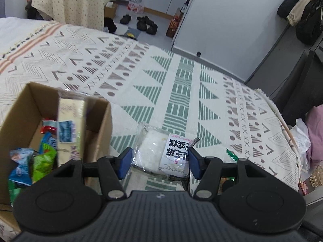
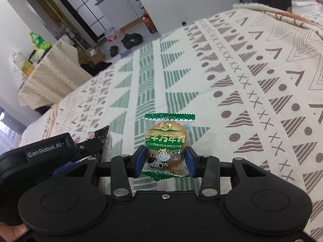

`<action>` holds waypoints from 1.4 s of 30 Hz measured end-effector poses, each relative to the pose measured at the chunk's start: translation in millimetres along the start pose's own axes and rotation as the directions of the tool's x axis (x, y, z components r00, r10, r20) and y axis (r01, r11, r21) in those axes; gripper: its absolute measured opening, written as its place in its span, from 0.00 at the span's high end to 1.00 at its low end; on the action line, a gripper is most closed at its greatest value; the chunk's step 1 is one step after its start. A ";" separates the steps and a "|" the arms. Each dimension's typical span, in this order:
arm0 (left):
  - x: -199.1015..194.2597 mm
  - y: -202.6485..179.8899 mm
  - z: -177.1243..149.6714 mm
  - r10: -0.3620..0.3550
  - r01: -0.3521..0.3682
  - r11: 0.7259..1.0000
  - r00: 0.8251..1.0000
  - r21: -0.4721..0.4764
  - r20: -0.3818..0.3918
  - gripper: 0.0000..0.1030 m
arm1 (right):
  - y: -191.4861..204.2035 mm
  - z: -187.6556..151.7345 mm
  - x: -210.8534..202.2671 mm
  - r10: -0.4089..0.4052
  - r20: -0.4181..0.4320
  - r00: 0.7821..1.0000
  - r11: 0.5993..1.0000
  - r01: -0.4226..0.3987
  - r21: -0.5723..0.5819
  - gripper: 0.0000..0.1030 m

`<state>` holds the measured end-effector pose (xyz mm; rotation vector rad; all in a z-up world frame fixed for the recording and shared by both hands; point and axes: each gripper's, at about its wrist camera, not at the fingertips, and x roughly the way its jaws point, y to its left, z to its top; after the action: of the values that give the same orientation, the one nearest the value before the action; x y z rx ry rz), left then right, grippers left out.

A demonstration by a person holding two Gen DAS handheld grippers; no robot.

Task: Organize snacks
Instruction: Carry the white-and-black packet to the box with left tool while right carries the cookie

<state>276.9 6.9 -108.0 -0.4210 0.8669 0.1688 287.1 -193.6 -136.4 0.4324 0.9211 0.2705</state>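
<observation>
In the left wrist view a clear packet of white rice cake with a white label [image 1: 161,153] lies on the patterned cloth [image 1: 181,84], between the blue pads of my left gripper [image 1: 159,162], which is open around it. A cardboard box [image 1: 101,121] to the left holds several snack packets and a pale carton [image 1: 69,121]. In the right wrist view my right gripper [image 2: 165,161] is shut on a green-edged biscuit packet with a cow picture [image 2: 166,143]. The left gripper's body [image 2: 50,151] shows at the left, by a dark wrapper [image 2: 101,135].
The patterned cloth [image 2: 242,80] covers a bed. Beyond its far edge are shoes on the floor [image 1: 145,23], a cloth-covered table [image 2: 50,72] with bottles, and dark furniture [image 1: 292,76] at the right. A green wrapper edge [image 1: 232,155] lies near the right finger.
</observation>
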 end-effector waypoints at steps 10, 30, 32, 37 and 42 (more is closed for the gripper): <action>-26.3 18.6 -7.1 -0.006 0.007 0.999 1.000 -0.053 0.013 0.44 | 24.8 -4.7 -30.5 0.039 0.044 0.998 0.999 -0.037 -0.026 0.60; -60.0 90.8 27.0 0.067 -0.046 0.978 0.993 -0.203 0.097 0.44 | 84.0 -18.8 -40.5 0.089 0.052 0.995 0.990 -0.083 -0.110 0.60; -60.4 100.2 30.4 0.082 -0.059 0.974 0.992 -0.220 0.099 0.44 | 90.4 -20.6 -38.1 0.094 0.049 0.994 0.990 -0.088 -0.114 0.60; -54.2 120.3 34.4 0.110 -0.086 0.962 0.991 -0.258 0.077 0.44 | 107.2 -24.0 -28.5 0.110 0.035 0.993 0.986 -0.104 -0.127 0.60; -49.6 137.0 35.8 0.134 -0.113 0.951 0.989 -0.288 0.055 0.43 | 127.5 -30.4 -13.6 0.123 0.007 0.992 0.982 -0.121 -0.144 0.60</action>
<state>227.6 147.3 -89.1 -0.6255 0.7979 0.4263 249.1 -79.4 -82.9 0.3580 0.8542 0.4423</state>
